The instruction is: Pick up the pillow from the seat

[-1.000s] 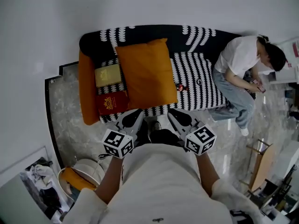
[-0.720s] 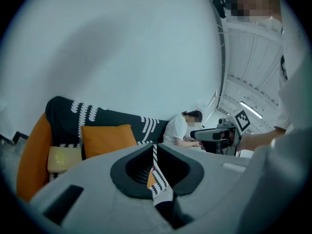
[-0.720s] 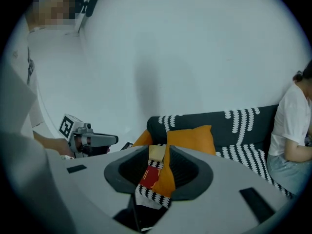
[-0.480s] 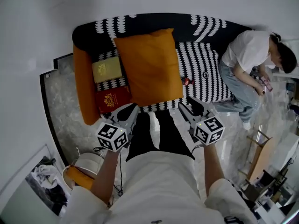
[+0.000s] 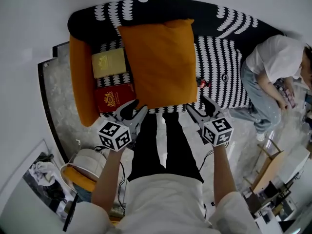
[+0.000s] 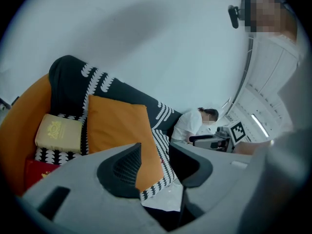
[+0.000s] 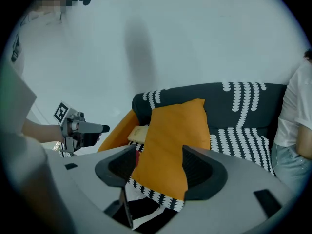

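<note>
Left gripper (image 6: 156, 161): the jaws stood partly apart, having just been opening. The lower corner of the orange pillow (image 6: 119, 126) showed in the gap, and neither pad pressed on it.

Right gripper (image 7: 158, 165): the jaws stood wider apart, also having just been opening. The near edge of the pillow showed between them, ungripped.

In the head view, both grippers sat at the front edge of the seat, one at each near corner of the pillow.

The pillow lay on the seat of the sofa (image 5: 222, 77), its far edge resting against the backrest. The sofa cover was black with rows of white marks.

To the left of the pillow, a yellow box (image 5: 109, 62) and a red box (image 5: 114, 97) lay flat on the seat. Both lay between the pillow and an orange bolster (image 5: 80, 82) at the sofa's end. A small red object (image 5: 201, 83) lay just right of the pillow.

A seated person (image 5: 273, 65) occupied the right end of the sofa.

The floor (image 5: 61, 108) was pale, glossy marble with a dark border. The wall (image 5: 29, 23) behind the sofa was plain white.
</note>
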`<action>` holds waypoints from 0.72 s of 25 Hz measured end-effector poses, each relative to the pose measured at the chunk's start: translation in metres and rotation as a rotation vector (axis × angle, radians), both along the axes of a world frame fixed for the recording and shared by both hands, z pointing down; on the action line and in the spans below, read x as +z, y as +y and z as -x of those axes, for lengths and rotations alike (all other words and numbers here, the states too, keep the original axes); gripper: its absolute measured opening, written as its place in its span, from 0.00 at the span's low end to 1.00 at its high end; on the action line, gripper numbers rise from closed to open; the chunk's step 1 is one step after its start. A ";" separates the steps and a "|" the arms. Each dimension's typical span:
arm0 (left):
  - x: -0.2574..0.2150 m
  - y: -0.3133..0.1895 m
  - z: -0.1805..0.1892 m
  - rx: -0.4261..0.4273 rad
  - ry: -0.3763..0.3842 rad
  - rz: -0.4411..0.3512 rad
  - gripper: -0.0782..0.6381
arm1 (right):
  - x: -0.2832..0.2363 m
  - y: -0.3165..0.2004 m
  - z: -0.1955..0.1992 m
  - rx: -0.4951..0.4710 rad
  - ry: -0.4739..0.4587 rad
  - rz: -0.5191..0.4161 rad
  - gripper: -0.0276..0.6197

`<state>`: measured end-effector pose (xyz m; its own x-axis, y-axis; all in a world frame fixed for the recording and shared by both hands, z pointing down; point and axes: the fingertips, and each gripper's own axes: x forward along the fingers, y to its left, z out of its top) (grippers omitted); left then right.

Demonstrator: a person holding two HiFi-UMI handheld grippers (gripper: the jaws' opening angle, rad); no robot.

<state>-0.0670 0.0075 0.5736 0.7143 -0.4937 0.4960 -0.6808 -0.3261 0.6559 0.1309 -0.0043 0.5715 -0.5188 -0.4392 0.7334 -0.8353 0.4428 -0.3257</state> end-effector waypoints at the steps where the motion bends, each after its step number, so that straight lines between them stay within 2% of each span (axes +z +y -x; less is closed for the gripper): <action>1: 0.010 0.000 -0.001 0.001 -0.011 0.011 0.37 | 0.011 0.000 -0.005 -0.007 0.009 0.012 0.44; 4: 0.037 0.000 -0.006 -0.008 -0.026 0.041 0.51 | 0.041 0.002 -0.022 -0.021 0.026 0.058 0.47; 11: 0.097 -0.010 -0.012 -0.060 -0.067 0.092 0.62 | 0.099 -0.015 -0.041 -0.055 0.049 0.095 0.51; 14: 0.121 -0.012 -0.025 -0.064 -0.039 0.116 0.77 | 0.127 -0.024 -0.047 -0.095 0.066 0.107 0.55; 18: 0.152 -0.014 -0.030 -0.074 -0.046 0.151 0.87 | 0.156 -0.041 -0.058 -0.052 0.041 0.137 0.60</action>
